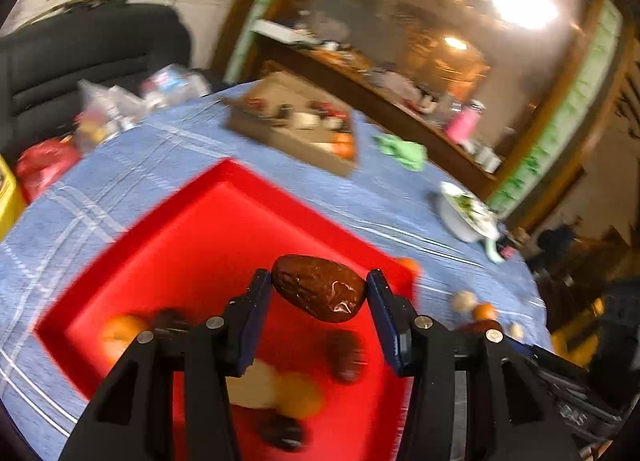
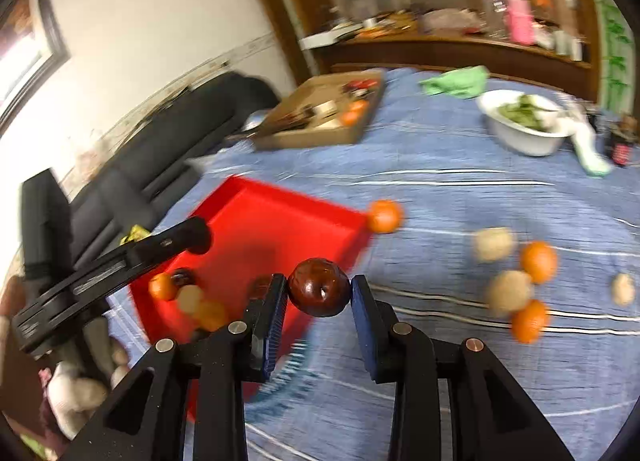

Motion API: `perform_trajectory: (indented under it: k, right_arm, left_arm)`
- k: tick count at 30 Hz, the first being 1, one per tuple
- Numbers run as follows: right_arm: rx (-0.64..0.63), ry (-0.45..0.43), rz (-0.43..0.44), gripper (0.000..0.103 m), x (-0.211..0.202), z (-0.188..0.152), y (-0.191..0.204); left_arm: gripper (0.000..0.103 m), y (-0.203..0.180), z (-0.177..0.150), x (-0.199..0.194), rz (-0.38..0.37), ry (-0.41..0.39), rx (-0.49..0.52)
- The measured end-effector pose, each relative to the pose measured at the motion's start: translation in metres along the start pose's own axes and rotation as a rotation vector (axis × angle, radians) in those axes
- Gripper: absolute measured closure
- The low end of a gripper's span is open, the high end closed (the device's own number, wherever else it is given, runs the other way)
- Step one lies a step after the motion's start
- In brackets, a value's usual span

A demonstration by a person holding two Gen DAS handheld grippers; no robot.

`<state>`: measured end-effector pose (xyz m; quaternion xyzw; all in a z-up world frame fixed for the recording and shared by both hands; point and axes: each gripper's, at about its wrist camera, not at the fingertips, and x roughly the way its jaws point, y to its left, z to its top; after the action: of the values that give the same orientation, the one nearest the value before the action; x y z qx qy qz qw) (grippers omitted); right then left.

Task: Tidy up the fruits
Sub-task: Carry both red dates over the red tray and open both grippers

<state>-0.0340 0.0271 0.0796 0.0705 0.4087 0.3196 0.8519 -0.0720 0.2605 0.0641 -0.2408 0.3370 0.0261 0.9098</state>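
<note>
carry both dates to the red tray

left gripper [image 1: 319, 288]: clamped end to end on a long brown date [image 1: 319, 288], held above the red tray [image 1: 224, 197]. judged step: delivery. lower before opening; a drop from height could bounce the date off the fruit already lying in the tray, blurred orange, pale and dark pieces.

right gripper [image 2: 319, 288]: clamped on a round dark date [image 2: 319, 288], held over the tray's near corner. bring it further over the tray floor first; released here it may land on the rim or cloth.

loose fruit: oranges [image 2: 539, 262] and pale round fruits [image 2: 510, 292] lie on the counter [image 2: 440, 197] to the right of the tray, one orange touching its far corner.

surface: blue cloth with white lines. soft, so fruit may roll little. a cardboard box [image 2: 320, 133], green rag and white bowl [image 2: 520, 133] sit farther back. room: dark sofa left, cluttered wooden shelf behind.
</note>
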Motion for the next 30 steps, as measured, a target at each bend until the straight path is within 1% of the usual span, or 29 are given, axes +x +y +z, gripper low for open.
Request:
perform_trajectory:
  k: [2, 5, 9, 10, 12, 13, 15, 17, 18, 23, 25, 27, 28, 29, 30]
  right_arm:
    - [-0.022, 0.022, 0.023, 0.067, 0.014, 0.002, 0.016]
    - [-0.049, 0.05, 0.021, 0.067, 0.035, 0.006, 0.031]
    - [-0.068, 0.085, -0.014, 0.067, 0.064, 0.01, 0.04]
    - [-0.071, 0.085, -0.023, 0.066, 0.069, 0.012, 0.041]
    - [-0.068, 0.092, -0.024, 0.066, 0.078, 0.015, 0.041]
    - [-0.062, 0.096, -0.018, 0.064, 0.082, 0.017, 0.041]
    - [-0.061, 0.099, -0.016, 0.061, 0.088, 0.019, 0.044]
    - [-0.068, 0.089, -0.019, 0.057, 0.088, 0.02, 0.046]
    - [-0.071, 0.084, -0.019, 0.054, 0.087, 0.02, 0.047]
    - [-0.049, 0.059, -0.016, 0.051, 0.067, 0.019, 0.041]
    - [-0.031, 0.04, -0.026, 0.047, 0.055, 0.014, 0.036]
    - [-0.015, 0.022, -0.033, 0.045, 0.043, 0.009, 0.03]
    - [-0.008, 0.012, -0.04, 0.043, 0.037, 0.005, 0.026]
    - [-0.001, 0.001, -0.054, 0.042, 0.029, 0.001, 0.021]
    - [0.01, -0.011, -0.074, 0.041, 0.022, -0.004, 0.016]
  left_arm:
    - [0.055, 0.014, 0.001, 0.006, 0.04, 0.019, -0.016]
    - [0.055, 0.029, 0.0, 0.013, 0.069, 0.043, -0.045]
    - [0.054, 0.038, -0.005, 0.012, 0.085, 0.041, -0.06]
    - [0.053, 0.039, -0.005, 0.011, 0.08, 0.04, -0.063]
    - [0.047, 0.041, -0.007, 0.006, 0.075, 0.03, -0.071]
    - [0.042, 0.041, -0.007, 0.004, 0.074, 0.025, -0.076]
    - [0.041, 0.041, -0.007, -0.002, 0.062, 0.01, -0.078]
    - [0.04, 0.039, -0.009, -0.008, 0.056, 0.002, -0.076]
    - [0.04, 0.037, -0.009, -0.011, 0.053, -0.002, -0.073]
    - [0.037, 0.024, -0.014, -0.024, 0.051, -0.021, -0.047]
    - [0.034, 0.013, -0.018, -0.03, 0.07, -0.034, -0.016]
    - [0.031, -0.002, -0.023, -0.037, 0.108, -0.062, 0.031]
    - [0.025, -0.01, -0.026, -0.04, 0.127, -0.077, 0.053]
    - [0.016, -0.015, -0.028, -0.042, 0.145, -0.086, 0.066]
    - [0.011, -0.024, -0.031, -0.045, 0.181, -0.102, 0.088]
